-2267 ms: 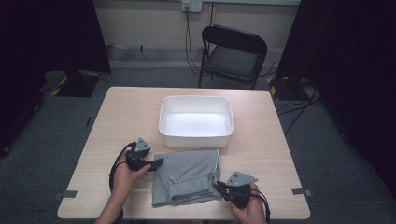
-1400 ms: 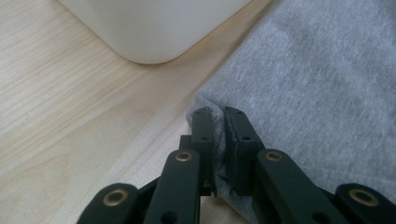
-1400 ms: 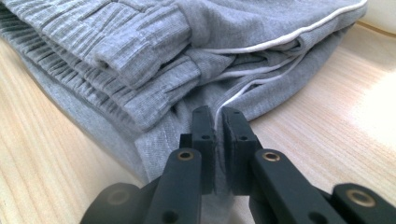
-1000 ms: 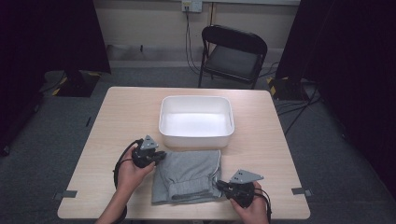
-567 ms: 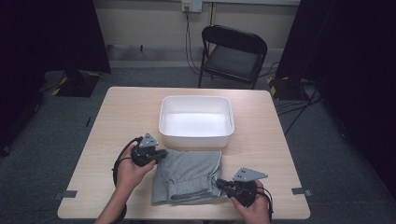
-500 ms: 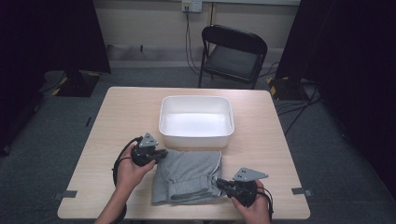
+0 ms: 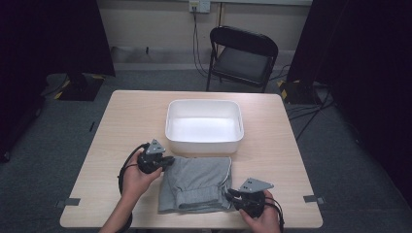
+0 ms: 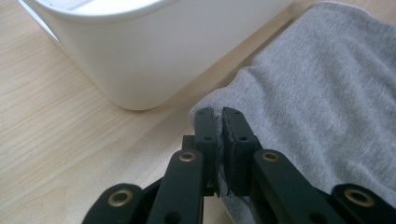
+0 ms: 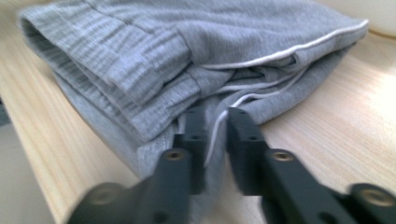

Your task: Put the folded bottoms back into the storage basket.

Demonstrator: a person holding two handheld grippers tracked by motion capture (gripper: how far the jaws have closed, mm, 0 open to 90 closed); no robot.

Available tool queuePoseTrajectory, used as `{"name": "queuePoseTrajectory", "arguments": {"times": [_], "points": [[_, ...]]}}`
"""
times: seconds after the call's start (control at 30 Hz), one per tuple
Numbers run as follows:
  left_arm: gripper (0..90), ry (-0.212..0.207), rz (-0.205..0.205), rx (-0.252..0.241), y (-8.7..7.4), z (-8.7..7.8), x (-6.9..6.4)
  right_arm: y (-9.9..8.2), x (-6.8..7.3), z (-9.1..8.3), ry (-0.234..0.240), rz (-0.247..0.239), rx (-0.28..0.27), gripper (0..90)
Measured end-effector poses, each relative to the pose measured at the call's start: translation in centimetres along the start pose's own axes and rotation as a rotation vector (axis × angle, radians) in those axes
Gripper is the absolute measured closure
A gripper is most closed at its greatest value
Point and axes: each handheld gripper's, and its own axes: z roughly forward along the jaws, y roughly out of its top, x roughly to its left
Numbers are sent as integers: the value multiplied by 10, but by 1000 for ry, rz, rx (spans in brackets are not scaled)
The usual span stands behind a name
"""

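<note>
I see the table [image 7: 121, 116] w/ a white bin [image 7: 204, 127] at centre. Folded grey garment [image 7: 197, 184] lies just in front of it. My left gripper [image 8: 217, 122] is pinching its far-left corner. Right gripper [image 9: 212, 128] jaws have just been opening; near-right edge between them, prob. loose, view blurry.

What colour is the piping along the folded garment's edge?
White, on the grey garment; the piping shows best in the right gripper view.

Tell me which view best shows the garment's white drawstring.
The right gripper view: the white drawstring runs along the folded grey garment and down between the right tongs. The high view shows the whole garment, cord unclear. The left gripper view shows plain fabric.
</note>
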Motion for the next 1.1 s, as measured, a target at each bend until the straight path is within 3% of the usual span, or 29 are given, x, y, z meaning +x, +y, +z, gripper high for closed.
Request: {"name": "queuePoseTrajectory", "arguments": {"times": [0.07,0.1,0.17,0.2,0.4,0.5,0.53,0.57,0.6,0.63,0.9,0.93,1.1], "points": [[857,3,3,-1,0,0,0,0,0,0,-10,2,4,700],[856,3,3,-1,0,0,0,-1,-1,-2,-13,1,0,621],[856,5,5,-2,0,0,0,-2,-2,-3,-21,6,-1,609],[856,5,5,1,-1,1,-1,-5,-3,-3,-12,23,0,558],[855,11,15,3,-1,2,-2,-9,-4,6,-23,7,29,519],[855,13,12,1,-2,2,-1,-9,-3,8,-20,-12,21,562],[855,14,13,2,-3,3,-1,-9,-2,7,5,-18,22,716],[855,18,17,4,-3,3,-1,-9,-2,7,5,-18,22,716],[855,17,14,-1,-3,3,0,-8,2,7,17,-27,31,822],[855,16,13,-4,-2,3,-1,-7,3,7,17,-28,38,839],[857,18,38,-21,6,-1,-4,0,4,2,35,1,8,863],[857,18,38,-20,9,-2,-5,4,4,-4,50,18,-22,865],[858,6,39,-36,15,-8,-6,12,3,-13,59,34,-69,868]]}}
